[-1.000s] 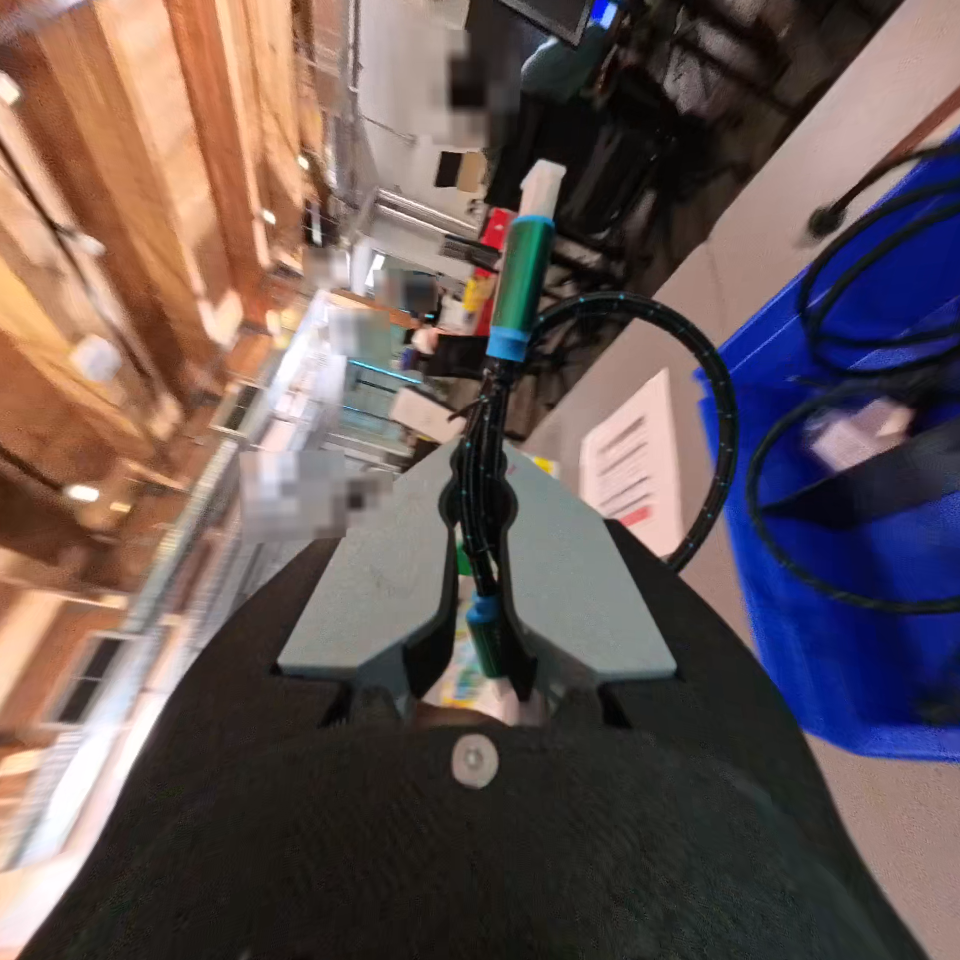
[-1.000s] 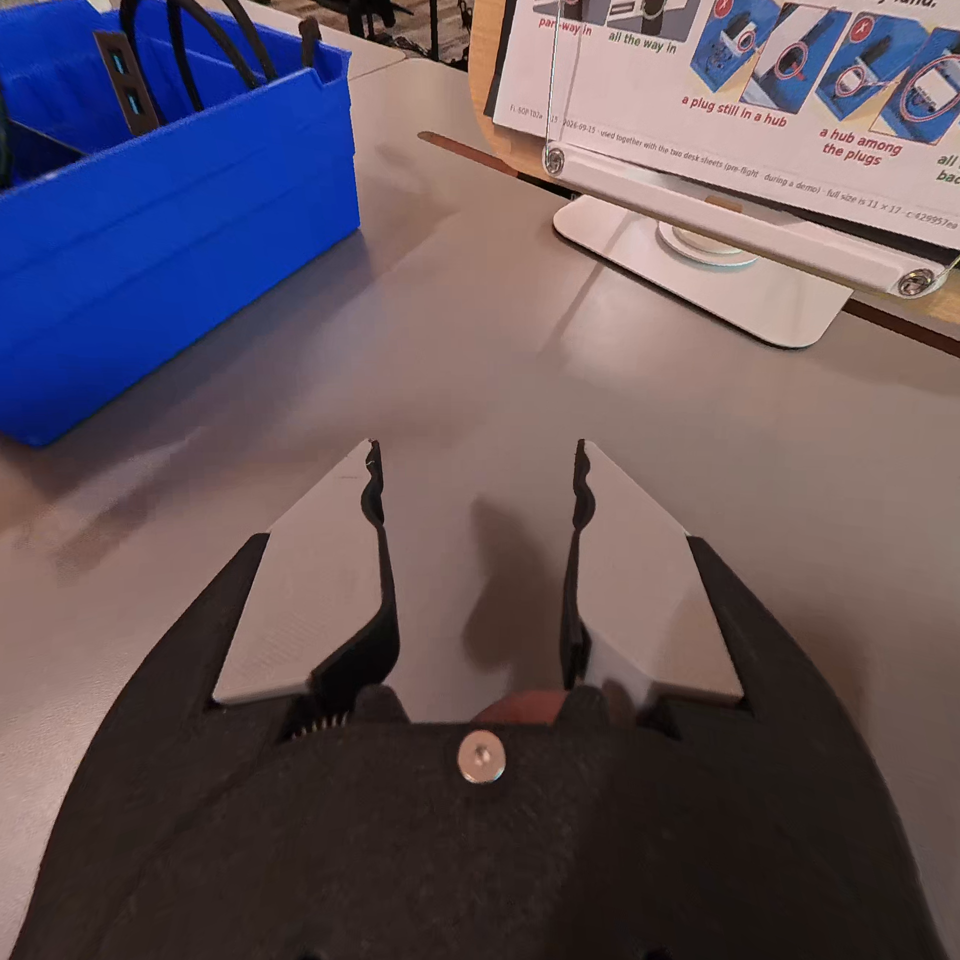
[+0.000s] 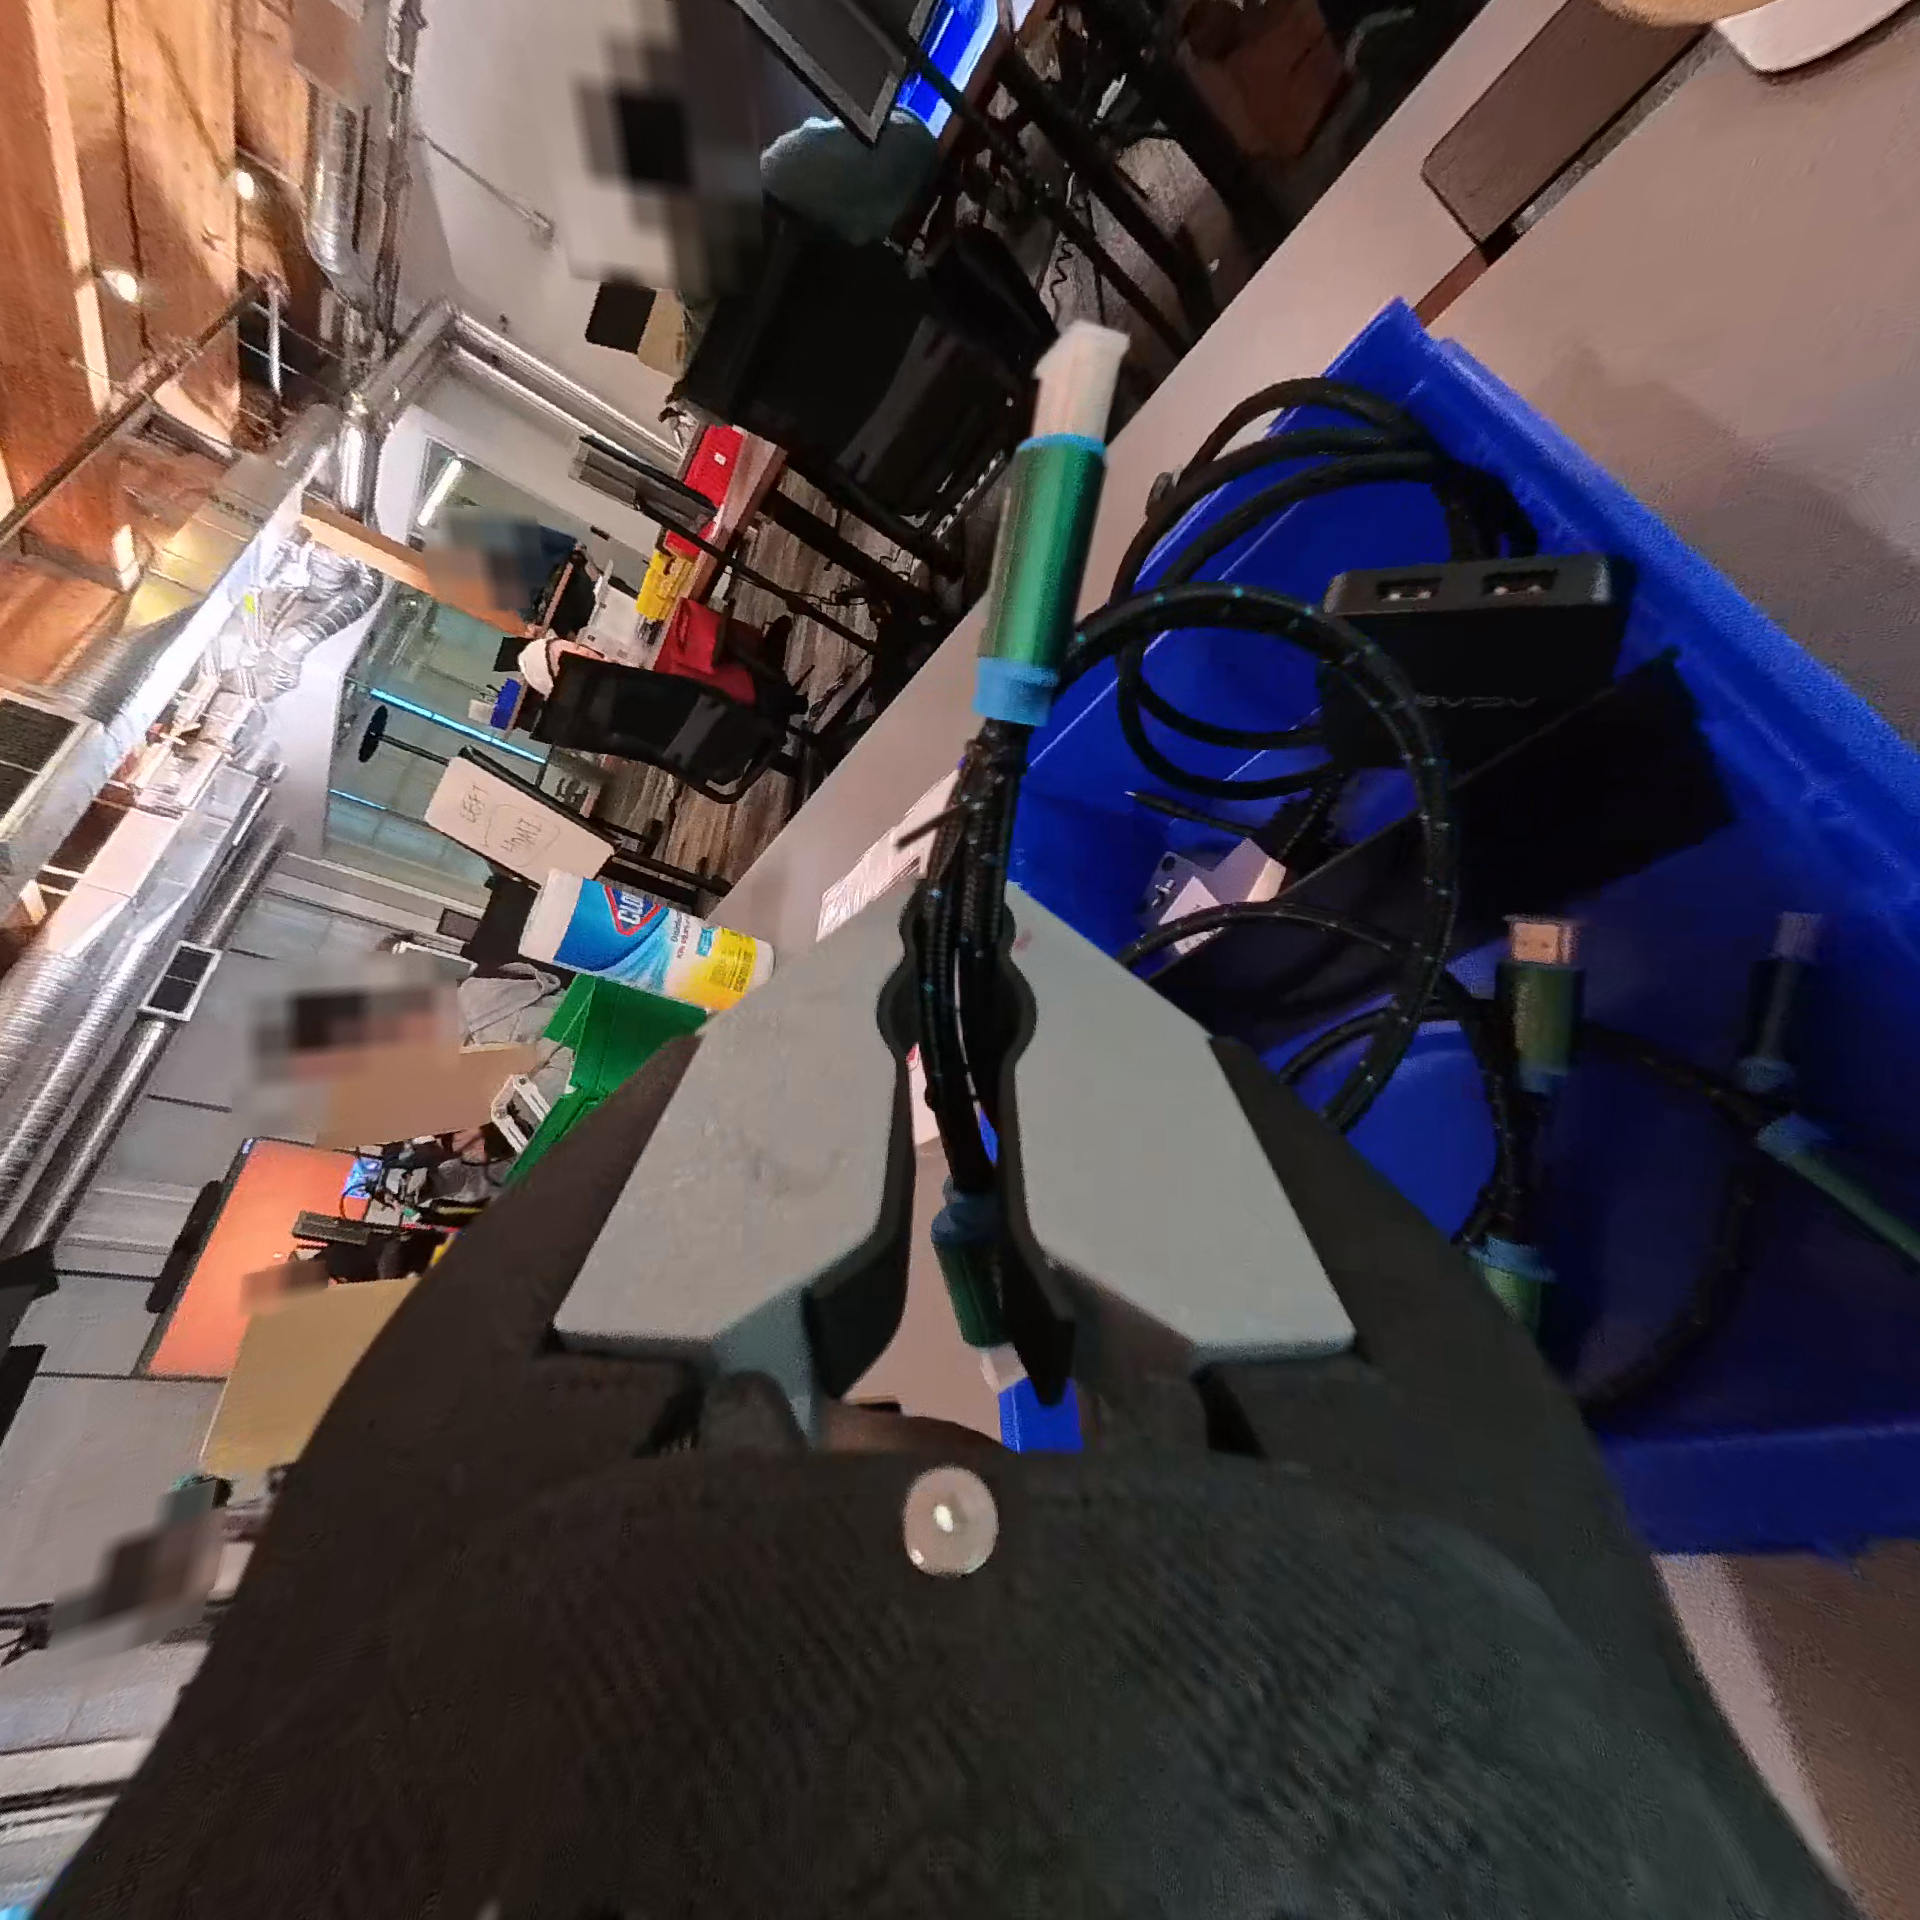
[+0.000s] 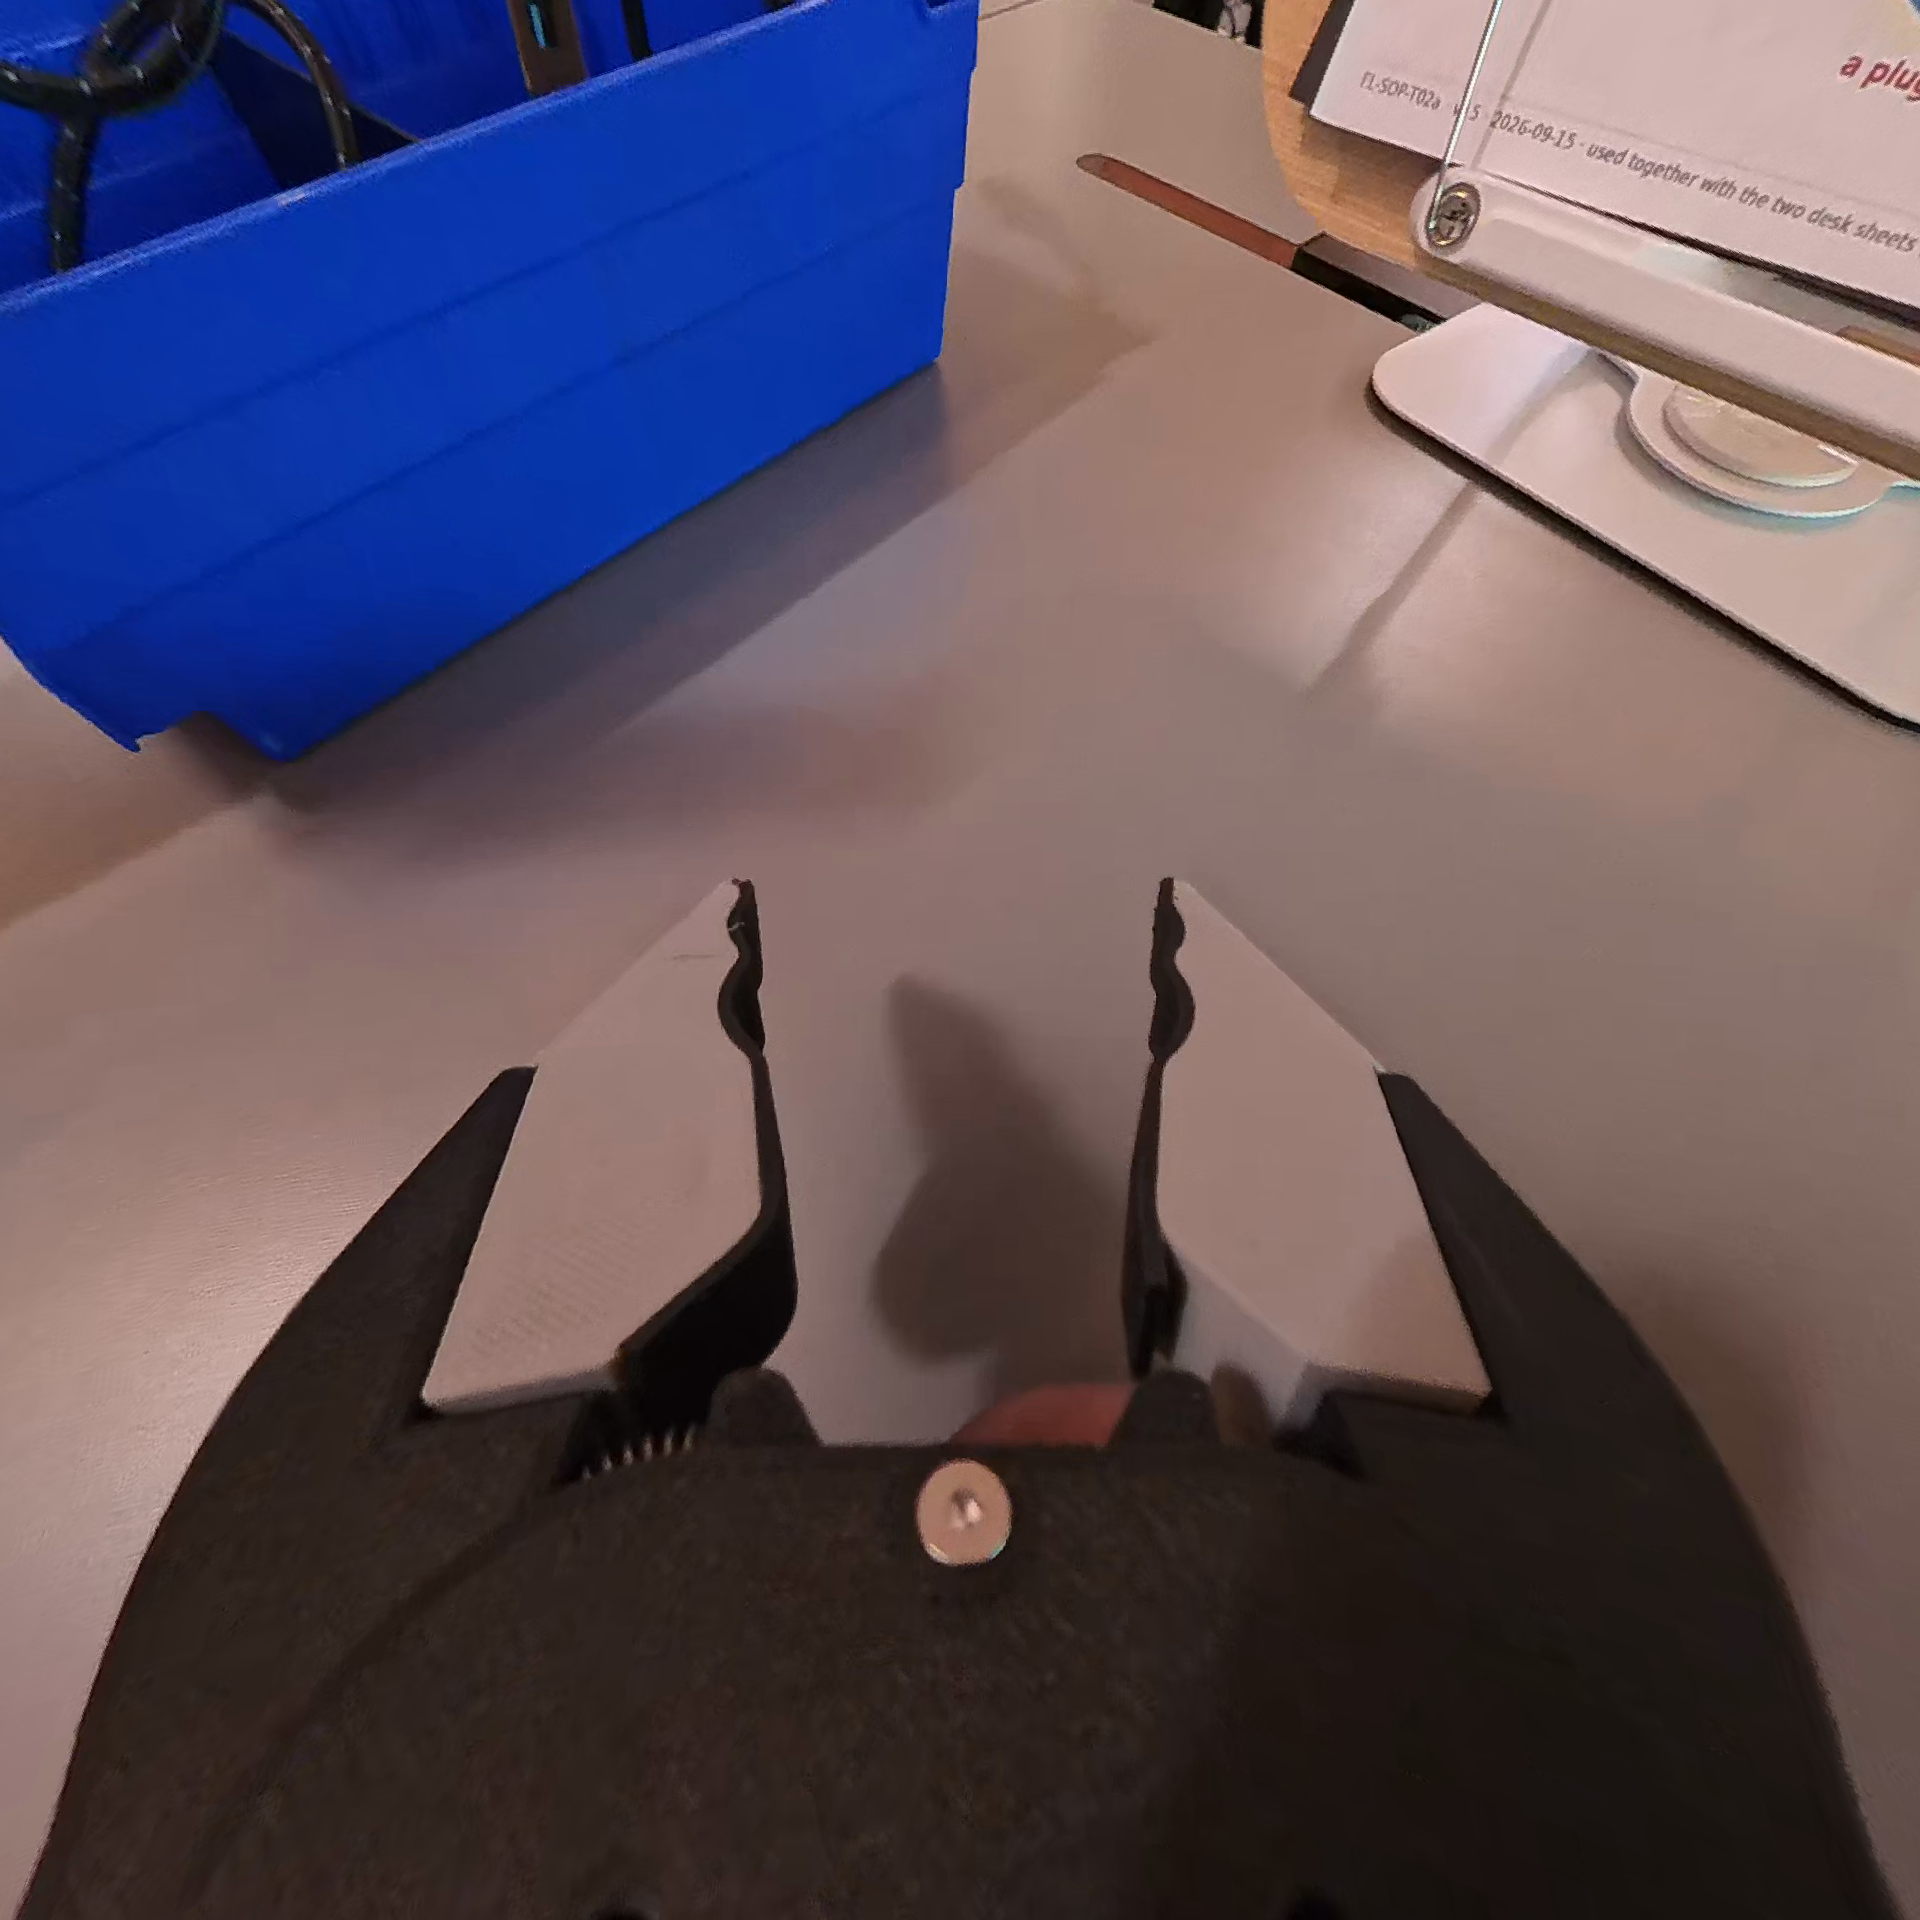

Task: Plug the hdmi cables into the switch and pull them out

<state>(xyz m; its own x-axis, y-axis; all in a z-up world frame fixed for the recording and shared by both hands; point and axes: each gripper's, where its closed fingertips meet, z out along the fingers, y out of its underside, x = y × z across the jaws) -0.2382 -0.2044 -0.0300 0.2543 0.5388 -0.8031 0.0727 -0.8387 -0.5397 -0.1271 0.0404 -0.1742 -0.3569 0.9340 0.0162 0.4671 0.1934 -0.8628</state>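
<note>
1. Two grippers show, one in each wrist view, above a grey table [image 4: 1039, 727].
2. Left gripper [image 3: 957, 935]: its fingers are pressed close on a bundled black braided HDMI cable [image 3: 961, 997], which runs lengthwise through the narrow gap between the grey pads [image 3: 769, 1164].
3. One green plug [image 3: 1029, 577] of that cable, with a blue collar and a white cap [image 3: 1081, 390] on its tip, sticks out past the fingertips, raised clear of the table.
4. A second green plug end [image 3: 971, 1294] of the bundle sits back between the fingers near the gripper body.
5. A loop of the same cable [image 3: 1423, 831] arcs to the right, over a blue plastic bin [image 3: 1714, 582] standing on the table.
6. Inside the bin lie a black switch [image 3: 1475, 613] with two ports facing out, more black cables, and another green-plugged HDMI cable [image 3: 1532, 1013].
7. Right gripper [image 4: 956, 894]: its fingers stand wide apart with nothing between them, low over bare table, and cast a dark shadow there.
8. In the right wrist view the blue bin sits at the far left, well apart from the gripper.
9. A white document stand [image 4: 1662, 499] holding a printed sheet [image 4: 1662, 114] is at the far right.
10. Beyond the table edge in the left wrist view, a wipes canister [image 3: 644, 940] and desks are blurred.
</note>
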